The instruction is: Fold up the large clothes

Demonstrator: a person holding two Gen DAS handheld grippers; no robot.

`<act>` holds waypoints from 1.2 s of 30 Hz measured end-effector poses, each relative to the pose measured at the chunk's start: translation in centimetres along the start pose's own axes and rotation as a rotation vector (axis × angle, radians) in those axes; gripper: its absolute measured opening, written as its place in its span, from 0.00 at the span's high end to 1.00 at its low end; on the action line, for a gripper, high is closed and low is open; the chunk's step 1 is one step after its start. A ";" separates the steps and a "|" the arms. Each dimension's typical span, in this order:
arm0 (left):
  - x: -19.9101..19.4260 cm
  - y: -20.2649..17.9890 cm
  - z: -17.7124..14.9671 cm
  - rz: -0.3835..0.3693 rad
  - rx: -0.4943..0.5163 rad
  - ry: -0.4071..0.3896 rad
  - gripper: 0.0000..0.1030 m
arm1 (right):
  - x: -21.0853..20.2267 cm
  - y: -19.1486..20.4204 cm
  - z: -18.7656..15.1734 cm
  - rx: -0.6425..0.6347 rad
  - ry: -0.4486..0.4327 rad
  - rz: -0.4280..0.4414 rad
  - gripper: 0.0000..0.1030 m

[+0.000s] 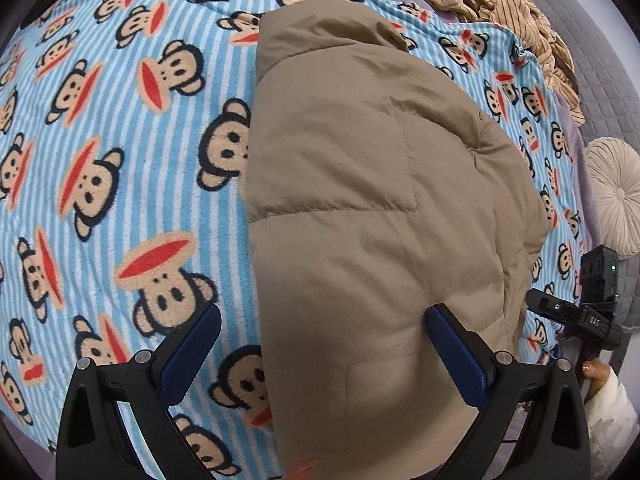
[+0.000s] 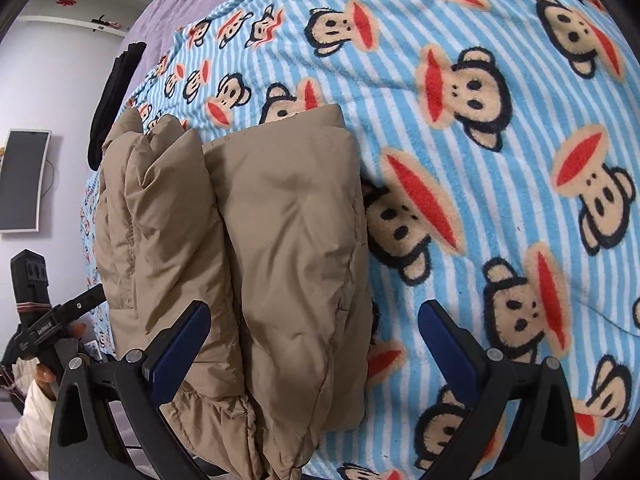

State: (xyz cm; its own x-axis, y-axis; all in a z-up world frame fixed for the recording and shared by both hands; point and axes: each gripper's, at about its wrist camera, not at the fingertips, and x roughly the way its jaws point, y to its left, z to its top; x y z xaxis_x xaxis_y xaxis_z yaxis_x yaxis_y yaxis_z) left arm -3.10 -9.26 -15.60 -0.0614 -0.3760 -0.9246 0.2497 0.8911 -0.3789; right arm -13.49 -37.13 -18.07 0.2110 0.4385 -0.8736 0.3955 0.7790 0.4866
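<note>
A tan puffer jacket (image 1: 360, 208) lies folded into a long narrow bundle on a blue striped monkey-print blanket (image 1: 112, 152). My left gripper (image 1: 320, 344) is open above the jacket's near end, its jaws wide apart, holding nothing. In the right wrist view the jacket (image 2: 272, 248) shows as a thick folded stack with its layered edge on the left. My right gripper (image 2: 316, 336) is open over the jacket's near right edge, empty, one finger over the jacket and one over the blanket (image 2: 500, 160). The right gripper's body shows in the left wrist view (image 1: 576, 316).
A beige striped garment (image 1: 500, 4) lies crumpled at the far right of the bed. A round cream cushion (image 1: 616, 196) sits beside a grey quilted edge. A black garment (image 2: 116, 92) hangs at the bed's far left, and a dark screen (image 2: 24, 180) is on the wall.
</note>
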 end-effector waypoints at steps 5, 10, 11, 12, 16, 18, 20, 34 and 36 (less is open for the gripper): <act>2.2 1.6 0.5 -0.204 -0.039 0.061 0.00 | 1.7 -1.0 0.2 0.027 0.064 0.056 0.00; 4.0 3.5 1.3 -0.335 -0.084 0.068 0.00 | 2.4 -0.1 0.4 0.013 0.055 0.204 0.00; 4.2 3.7 1.5 -0.351 -0.084 0.065 0.00 | 2.2 0.4 0.5 0.001 0.044 0.270 0.00; 4.5 3.7 1.7 -0.358 -0.075 0.064 0.00 | 2.0 1.0 0.6 -0.017 0.040 0.301 0.00; 6.0 3.0 2.3 -0.341 -0.013 0.074 0.00 | 3.8 2.3 1.7 -0.123 0.083 0.114 0.00; 6.7 3.1 2.8 -0.350 -0.007 0.086 0.00 | 4.8 2.2 2.5 -0.136 0.101 0.064 0.00; 7.4 3.3 3.1 -0.371 -0.032 0.108 0.00 | 5.5 1.7 3.0 -0.111 0.122 0.103 0.00; 4.5 -1.4 2.3 -0.240 0.000 0.017 0.19 | 8.0 -0.4 2.7 0.144 0.189 0.308 0.16; 3.3 -2.6 2.1 -0.237 0.037 -0.001 0.19 | 7.3 -0.1 2.4 0.144 0.183 0.346 0.33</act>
State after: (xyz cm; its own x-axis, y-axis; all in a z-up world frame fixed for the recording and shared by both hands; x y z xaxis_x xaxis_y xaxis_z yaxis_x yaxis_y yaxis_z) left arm -1.91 -13.40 -17.57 -0.1219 -0.5734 -0.8102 0.2639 0.7682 -0.5833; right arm -9.82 -35.07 -24.53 0.1962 0.7458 -0.6366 0.4533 0.5066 0.7334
